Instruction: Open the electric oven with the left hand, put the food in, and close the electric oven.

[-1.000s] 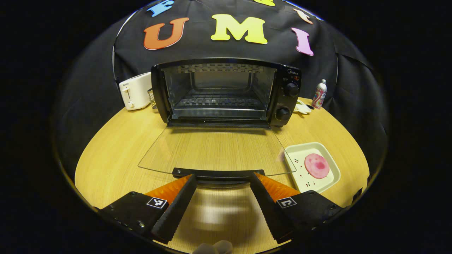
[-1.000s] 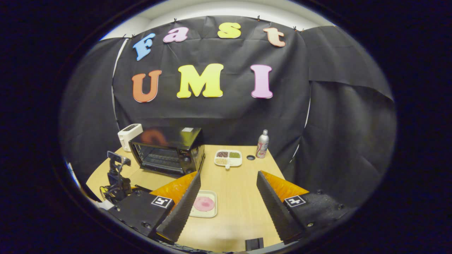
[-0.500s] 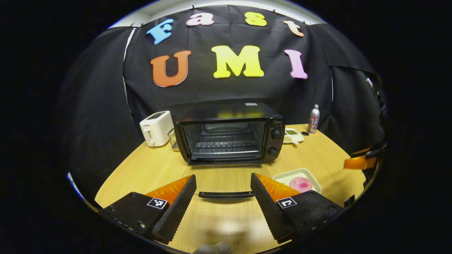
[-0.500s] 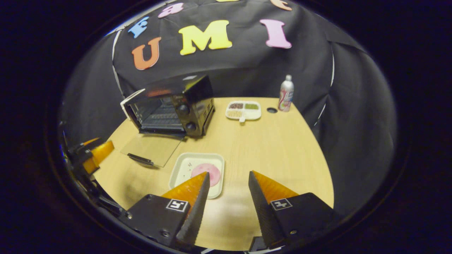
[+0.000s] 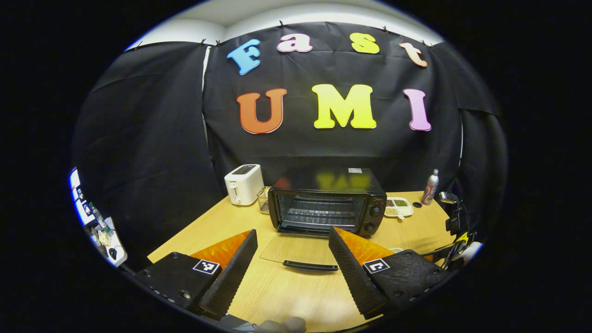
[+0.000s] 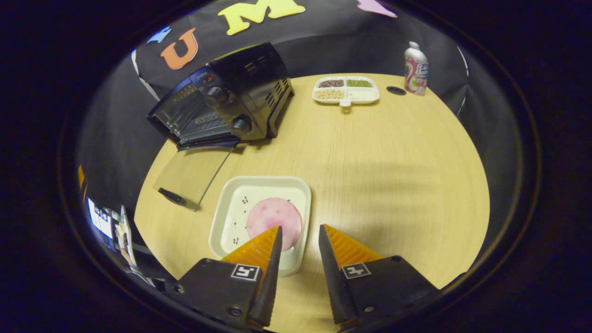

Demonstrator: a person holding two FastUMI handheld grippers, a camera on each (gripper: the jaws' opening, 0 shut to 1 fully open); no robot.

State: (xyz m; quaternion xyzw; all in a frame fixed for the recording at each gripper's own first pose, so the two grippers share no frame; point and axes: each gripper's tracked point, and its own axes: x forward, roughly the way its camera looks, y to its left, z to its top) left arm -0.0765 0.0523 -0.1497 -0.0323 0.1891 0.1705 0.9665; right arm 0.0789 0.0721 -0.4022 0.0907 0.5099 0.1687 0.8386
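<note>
The black electric oven stands at the back of the wooden table, its glass door folded down flat and its handle nearest me. My left gripper hangs open well back from that handle, holding nothing. In the right gripper view the oven is at the upper left with the door lying open. A round pink food slice rests in a white tray. My right gripper is open and narrow over the tray's near right rim, one finger above the food and one outside the tray.
A white toaster and a small wire basket stand left of the oven. A divided dish of snacks, a drink can and a small dark cap sit at the table's far right. Bare wood lies right of the tray.
My left gripper has let go of the door handle and drawn back and up from the oven. My right gripper has come down over the tray, its fingers narrowing.
</note>
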